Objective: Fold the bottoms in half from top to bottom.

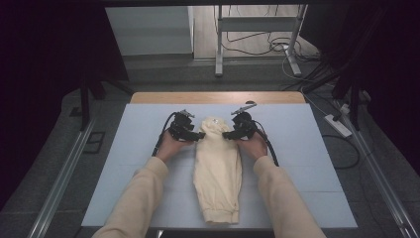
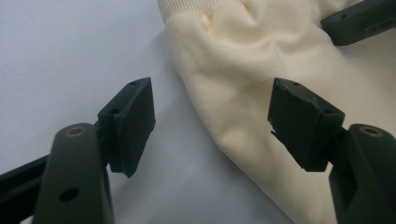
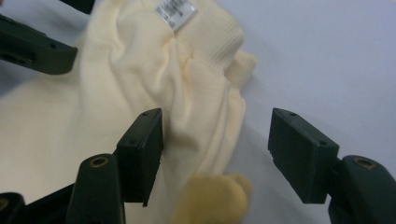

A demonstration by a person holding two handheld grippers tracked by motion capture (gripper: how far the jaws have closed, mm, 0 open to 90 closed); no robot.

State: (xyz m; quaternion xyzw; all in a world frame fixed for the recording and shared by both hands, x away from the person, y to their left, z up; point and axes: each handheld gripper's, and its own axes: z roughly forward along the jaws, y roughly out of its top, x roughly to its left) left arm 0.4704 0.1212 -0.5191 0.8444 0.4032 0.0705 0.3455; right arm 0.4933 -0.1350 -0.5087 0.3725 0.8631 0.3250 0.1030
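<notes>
Pale mat [image 1: 307,148] bears cream garment [image 1: 218,168] between spread left claw [image 1: 199,135] and right claw [image 1: 227,134].

The pale blue mat [image 1: 307,148] lies bare on both sides of the cream garment [image 1: 218,168] — wide free lanes run left and right of it, out to the mat's edges. Between the left gripper [image 1: 198,135] and the right gripper [image 1: 227,134] only the garment's upper end fills the gap, so the way inward is narrow. In the right gripper view a yellow cuff [image 3: 212,198] — blurred — sits low between the jaws.
</notes>
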